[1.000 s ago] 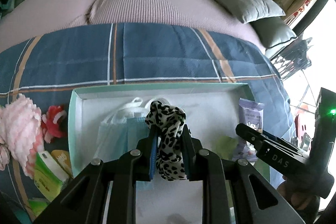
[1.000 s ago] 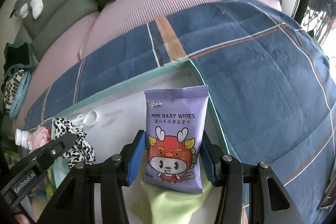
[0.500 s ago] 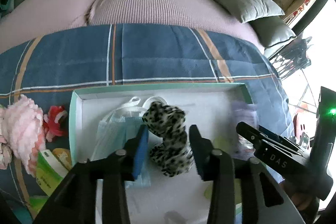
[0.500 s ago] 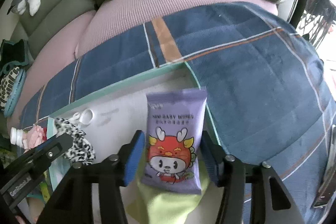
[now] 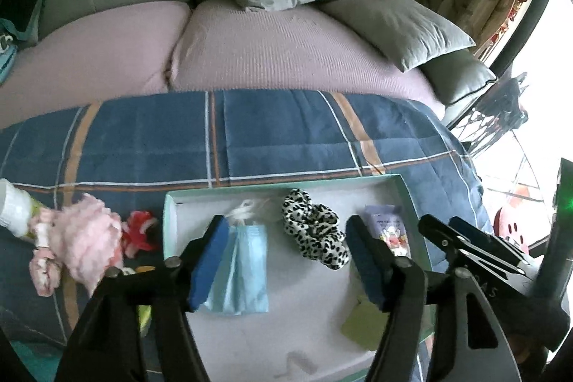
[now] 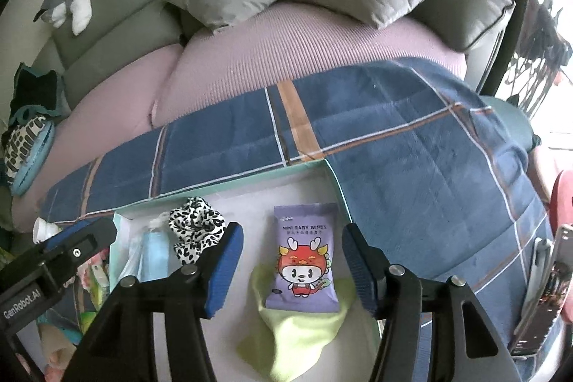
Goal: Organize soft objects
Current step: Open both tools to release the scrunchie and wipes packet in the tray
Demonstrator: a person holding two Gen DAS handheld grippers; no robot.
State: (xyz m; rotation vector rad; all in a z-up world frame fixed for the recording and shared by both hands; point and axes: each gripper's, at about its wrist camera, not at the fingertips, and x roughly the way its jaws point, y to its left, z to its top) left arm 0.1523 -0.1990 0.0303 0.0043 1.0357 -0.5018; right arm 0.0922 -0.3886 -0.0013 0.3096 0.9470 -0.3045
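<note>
Jaws of left gripper (image 5: 286,256) and right gripper (image 6: 292,264) opening, empty; lift straight, clear scrunchie (image 5: 315,231), wipes (image 6: 304,260), tray's far edge (image 5: 286,183).

The baby wipes pack (image 6: 304,260) is glossy printed plastic film. The scrunchie (image 5: 315,231) is soft leopard-print cloth, the face mask (image 5: 243,271) thin pleated nonwoven fabric. The yellow-green cloth (image 6: 297,328) looks matt. The box (image 5: 304,328) has a smooth pale card floor. The quilt (image 5: 250,138) is matt stitched plaid fabric.
</note>
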